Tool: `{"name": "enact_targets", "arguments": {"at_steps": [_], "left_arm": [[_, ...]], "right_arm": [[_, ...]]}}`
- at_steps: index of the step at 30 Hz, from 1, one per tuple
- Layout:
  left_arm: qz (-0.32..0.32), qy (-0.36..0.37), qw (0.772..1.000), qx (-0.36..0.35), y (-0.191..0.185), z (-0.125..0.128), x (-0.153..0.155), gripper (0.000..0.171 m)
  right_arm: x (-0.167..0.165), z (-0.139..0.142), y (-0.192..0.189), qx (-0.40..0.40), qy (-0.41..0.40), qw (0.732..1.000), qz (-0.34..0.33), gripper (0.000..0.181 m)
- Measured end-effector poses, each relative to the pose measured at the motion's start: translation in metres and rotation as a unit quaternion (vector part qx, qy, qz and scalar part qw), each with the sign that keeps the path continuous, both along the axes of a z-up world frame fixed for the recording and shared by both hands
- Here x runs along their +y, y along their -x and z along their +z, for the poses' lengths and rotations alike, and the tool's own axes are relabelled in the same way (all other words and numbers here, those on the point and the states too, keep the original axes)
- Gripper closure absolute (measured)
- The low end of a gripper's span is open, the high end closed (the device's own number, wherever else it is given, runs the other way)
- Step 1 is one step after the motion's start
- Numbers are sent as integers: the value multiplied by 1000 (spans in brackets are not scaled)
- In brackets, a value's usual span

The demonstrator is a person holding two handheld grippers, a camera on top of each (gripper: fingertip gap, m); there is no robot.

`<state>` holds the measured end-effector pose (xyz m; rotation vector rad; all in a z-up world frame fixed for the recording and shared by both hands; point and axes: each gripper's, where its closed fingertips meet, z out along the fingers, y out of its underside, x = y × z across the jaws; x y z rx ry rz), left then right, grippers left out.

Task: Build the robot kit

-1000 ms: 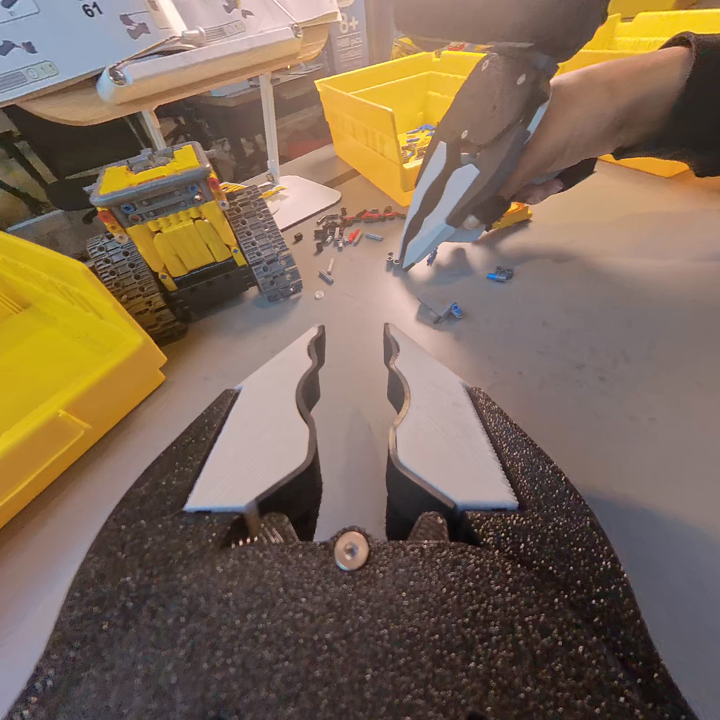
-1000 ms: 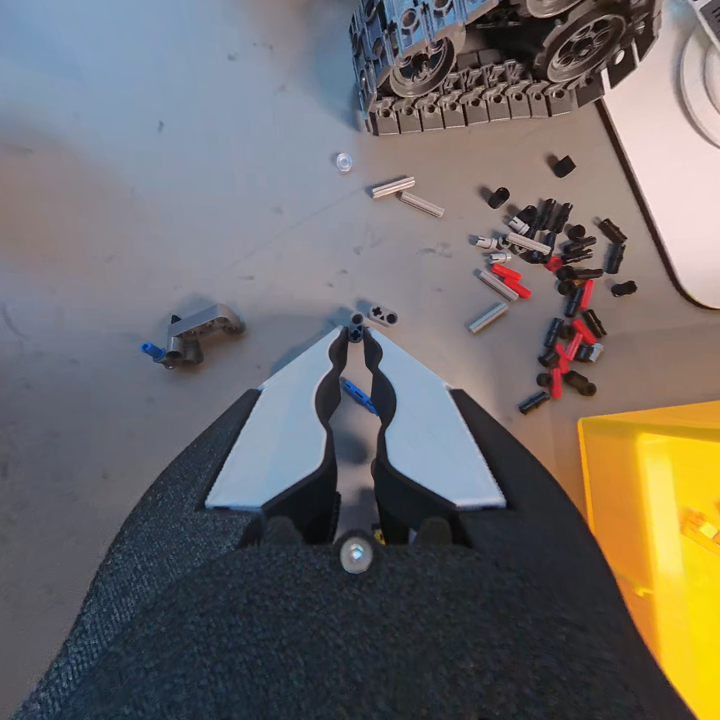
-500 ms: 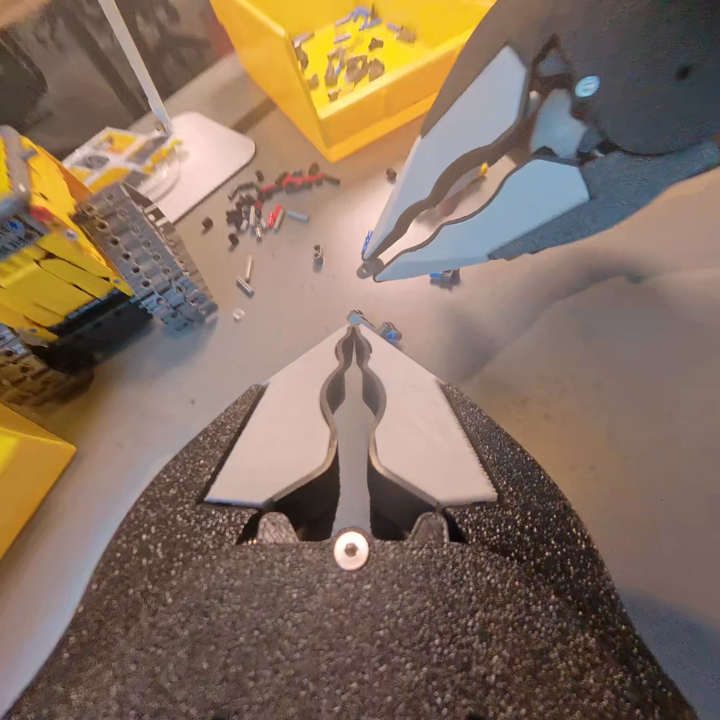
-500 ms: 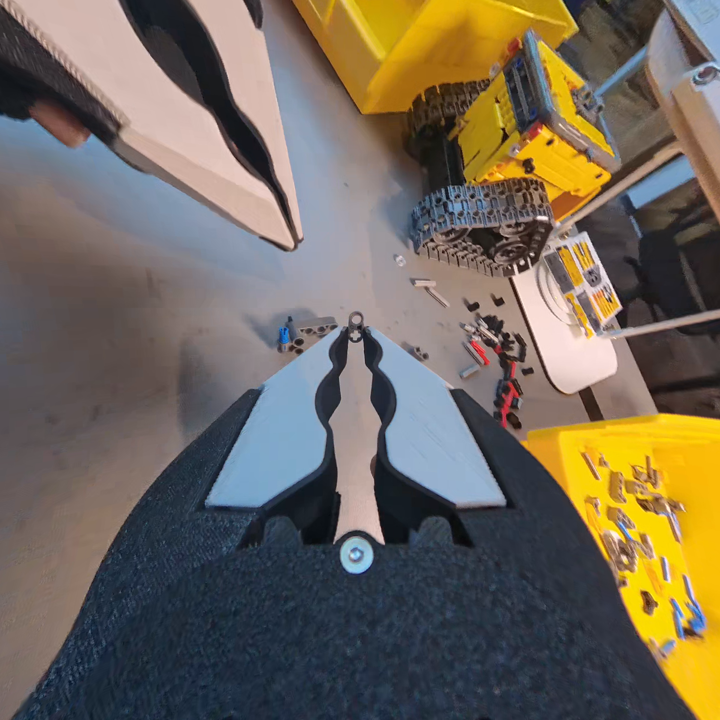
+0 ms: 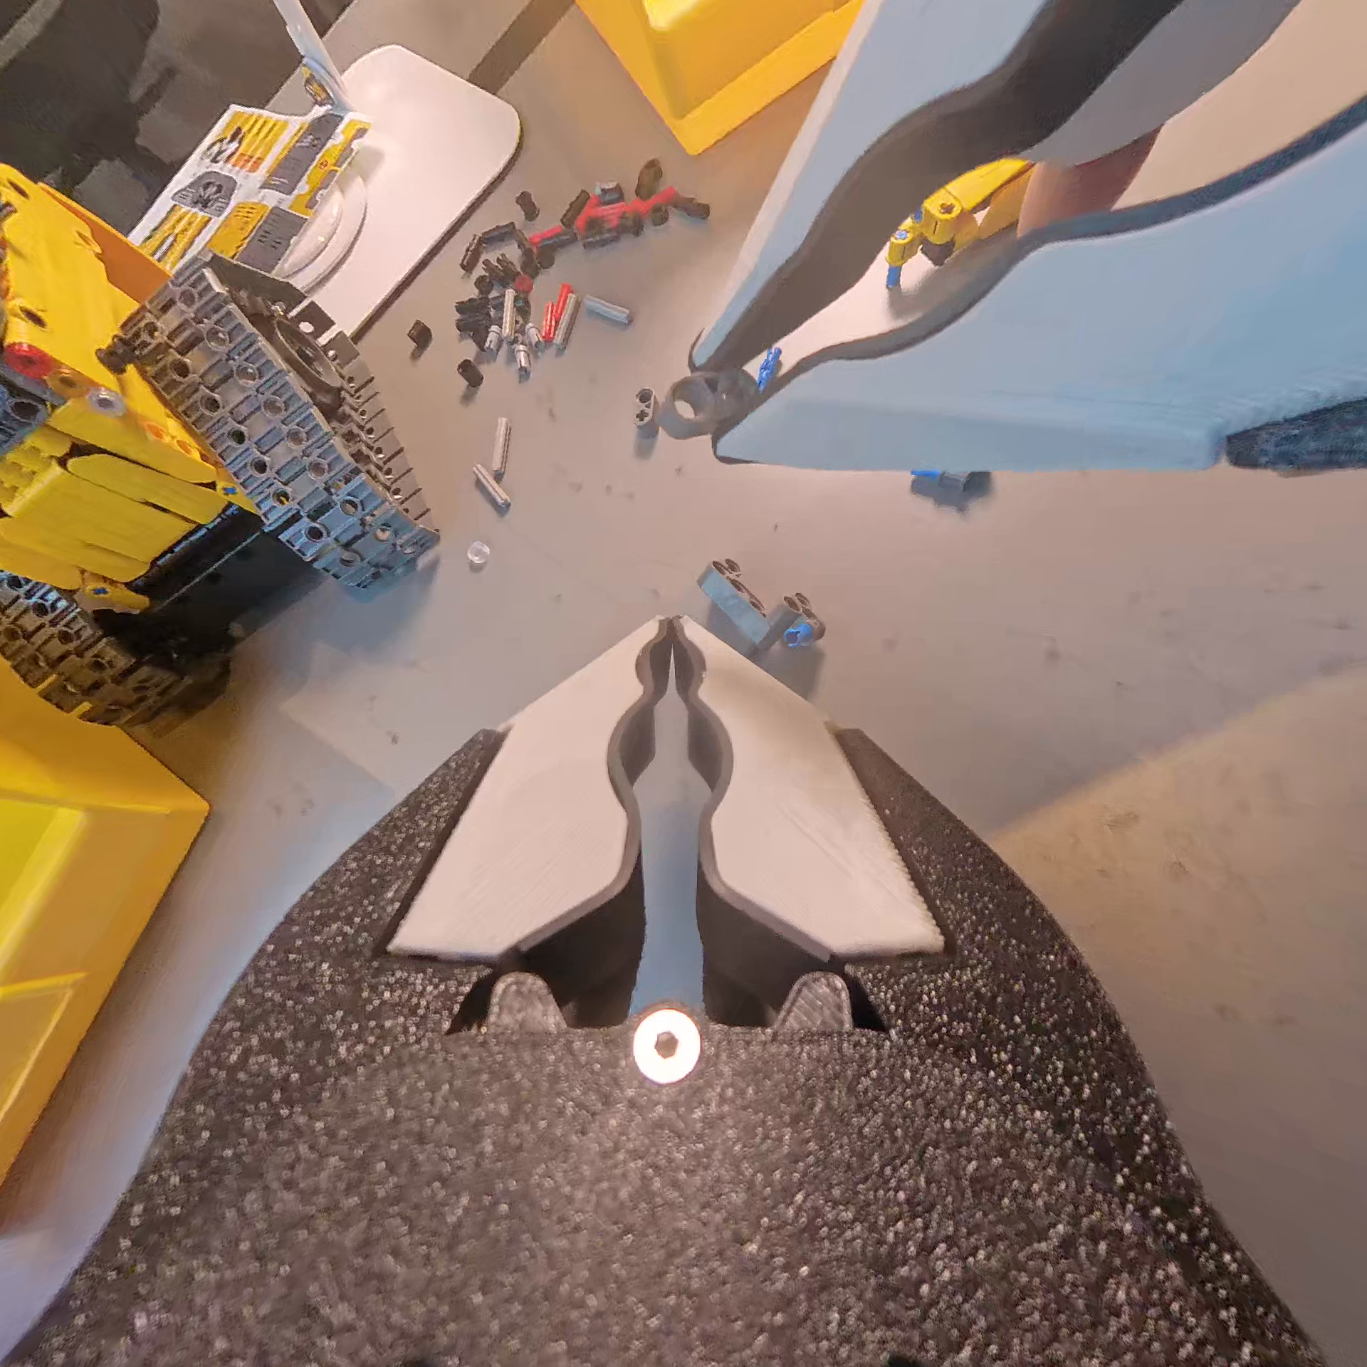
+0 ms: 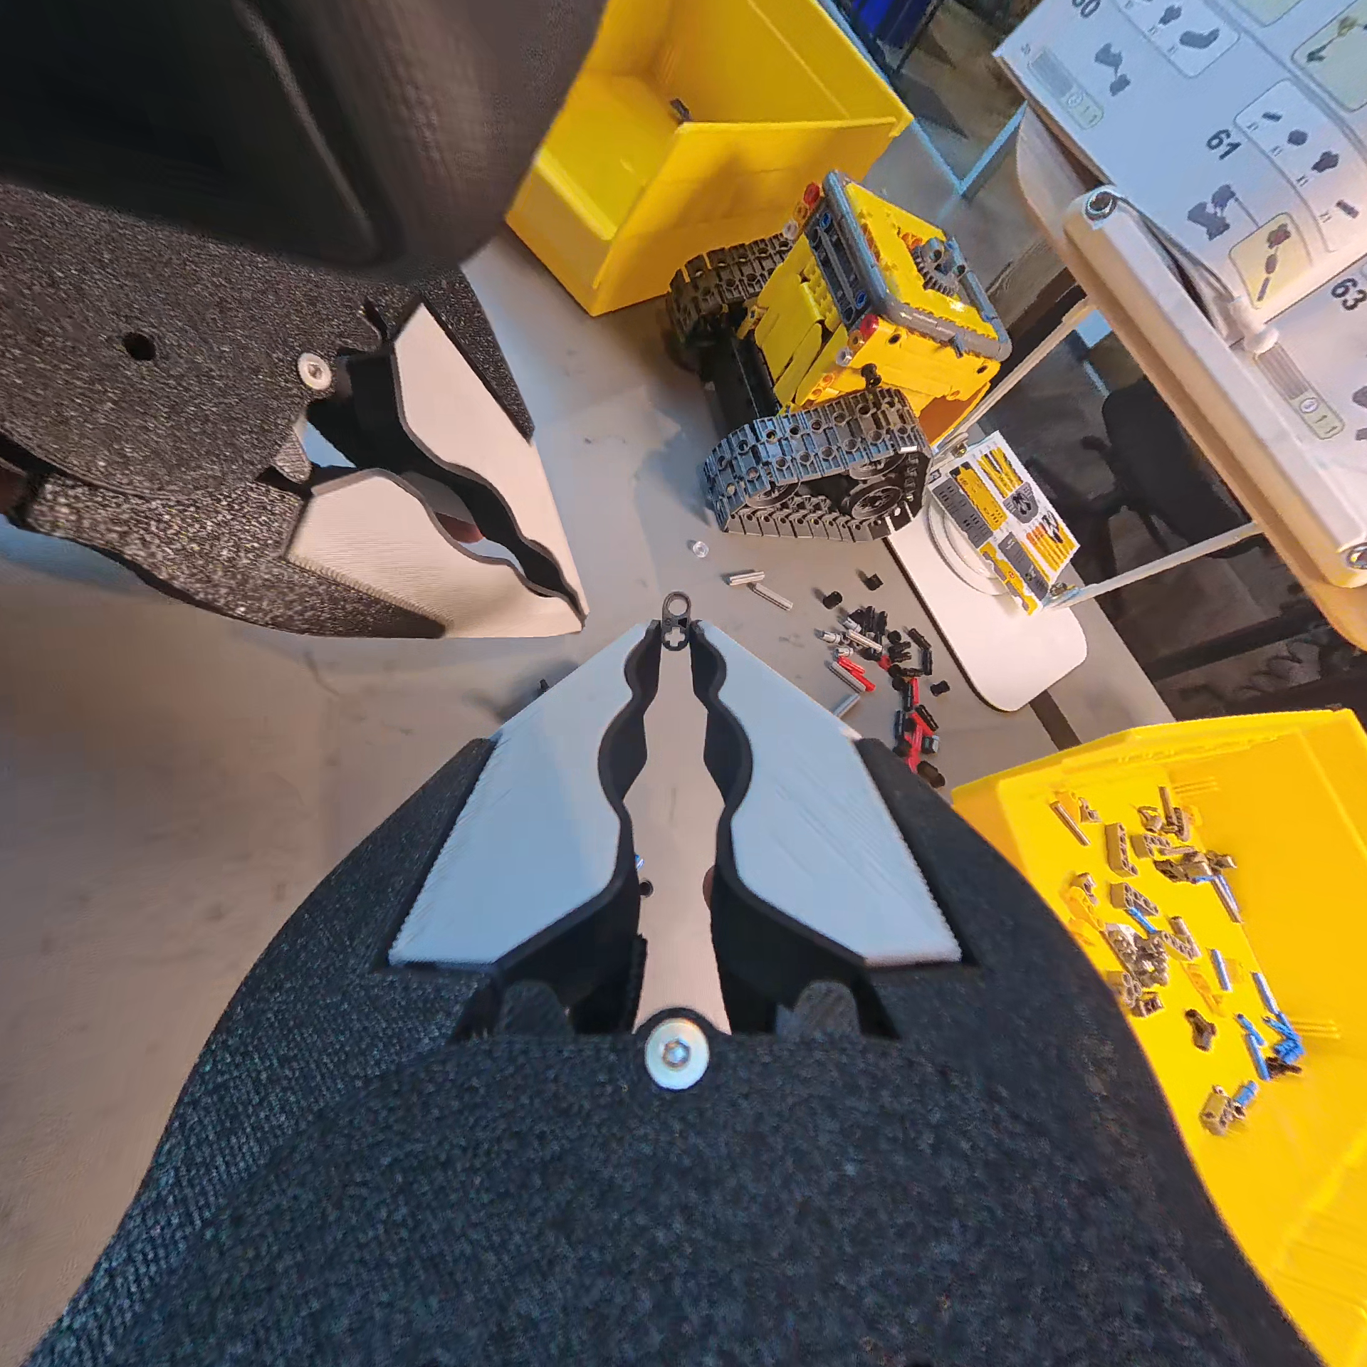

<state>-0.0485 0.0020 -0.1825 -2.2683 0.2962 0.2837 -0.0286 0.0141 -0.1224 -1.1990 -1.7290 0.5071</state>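
Observation:
My right gripper (image 6: pixel 675 630) is shut on a small dark connector piece (image 6: pixel 675 608) that sticks out past its tips, held above the grey table (image 6: pixel 185 777). In the left wrist view the right gripper (image 5: pixel 711 407) and the connector (image 5: pixel 695 396) show at upper right. My left gripper (image 5: pixel 669 629) is shut, with nothing seen between its tips. It hovers just left of a grey bent beam with a blue pin (image 5: pixel 740 603) that lies on the table. In the right wrist view the left gripper (image 6: pixel 579 605) is close to the connector, on its left.
A yellow tracked model vehicle (image 5: pixel 185 414) stands at left. Loose black, red and grey pins (image 5: pixel 547 281) lie by a white stand base (image 5: pixel 422 170). A yellow bin of parts (image 6: pixel 1183 925) is at right, another yellow bin (image 6: pixel 703 148) behind. An instruction booklet (image 6: pixel 1220 148) sits on the stand. About 7 centimeters separates my left fingertips from my right. From either gripper's tips it is about 20 centimeters to the yellow tracked model vehicle (image 5: pixel 185 414). Look for it in the right wrist view (image 6: pixel 836 401) too.
My left gripper has gone from open to shut. My right gripper lifted the connector off the table, and the two grippers have come close together.

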Motion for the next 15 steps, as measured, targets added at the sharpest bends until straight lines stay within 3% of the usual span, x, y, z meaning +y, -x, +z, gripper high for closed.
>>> {"name": "enact_targets", "arguments": {"at_steps": [15], "left_arm": [[25, -5, 999, 42, 16, 3, 0, 171]], "right_arm": [[-16, 11, 3, 8, 5, 1000, 12, 174]]}}
